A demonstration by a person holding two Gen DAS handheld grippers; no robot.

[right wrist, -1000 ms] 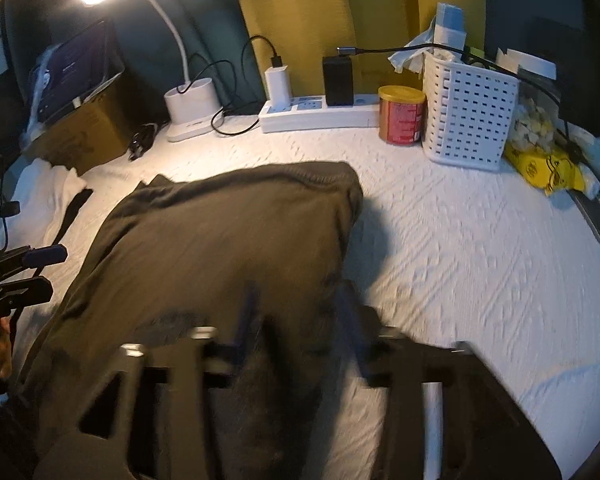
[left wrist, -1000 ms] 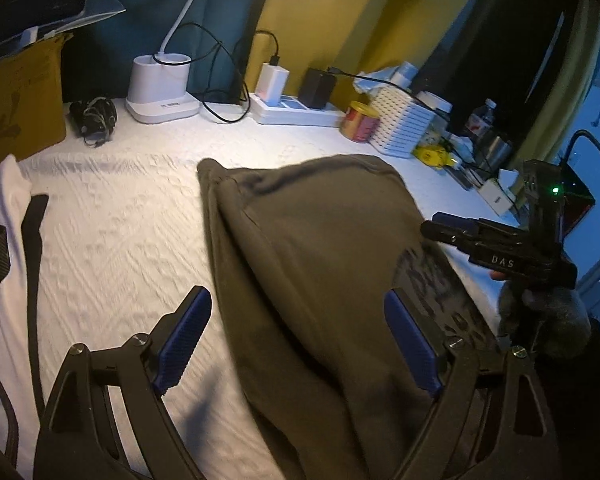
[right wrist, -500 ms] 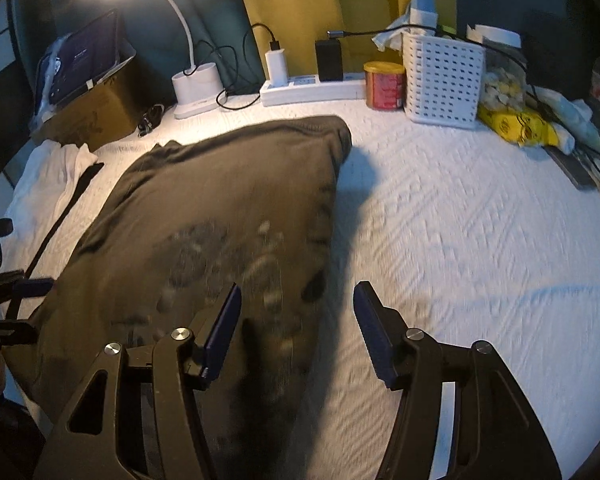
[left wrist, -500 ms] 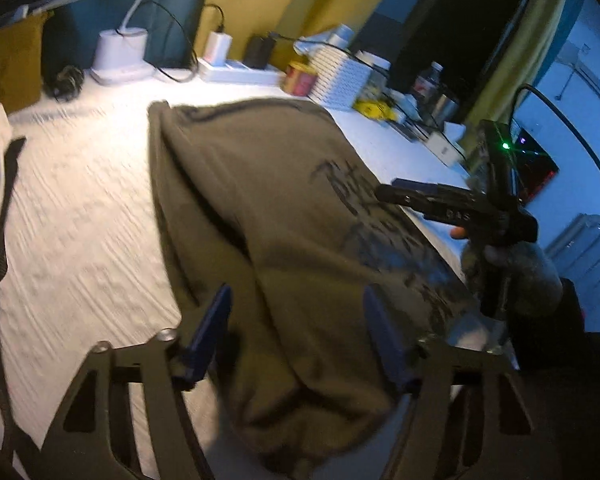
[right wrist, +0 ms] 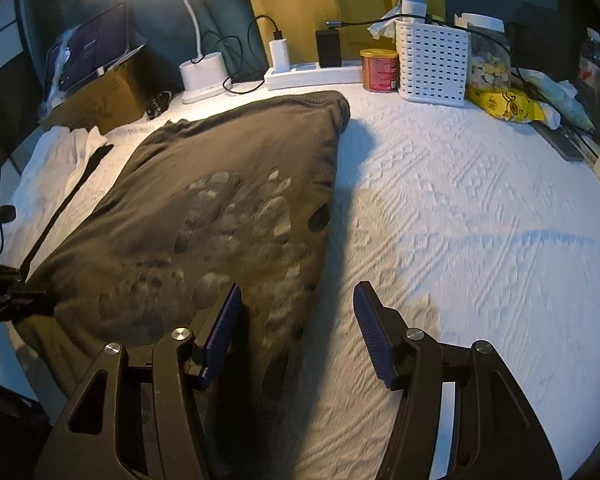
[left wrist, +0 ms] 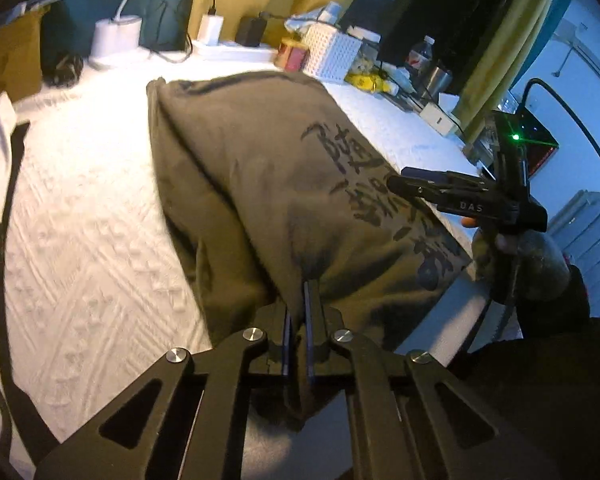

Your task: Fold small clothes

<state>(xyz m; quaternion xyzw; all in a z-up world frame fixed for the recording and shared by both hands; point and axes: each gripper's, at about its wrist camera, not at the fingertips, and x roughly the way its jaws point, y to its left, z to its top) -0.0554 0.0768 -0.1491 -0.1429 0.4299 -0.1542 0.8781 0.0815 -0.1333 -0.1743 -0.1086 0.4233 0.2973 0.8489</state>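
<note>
Left gripper pinched shut on the near hem of the shirt, jaws having just closed, cloth bunched between the blue pads; a fold of fabric hung below the jaws over the near edge. Right gripper held about two thirds open, nothing gripped; left pad over the shirt's near right edge, right pad over bare bedspread; whether the left pad touched the cloth, hard to say through the blur. Shirt olive, lain flat and folded lengthwise on the white textured bedspread, dark print facing up, far end toward the wall, near end at the bed's edge. In the left view, right gripper seen side-on, above the shirt's right edge, carried by a gloved hand. White cloth with a black strap just left of the shirt. Along the far edge, lamp base, power strip, red tin and white basket, all well apart from the shirt.
</note>
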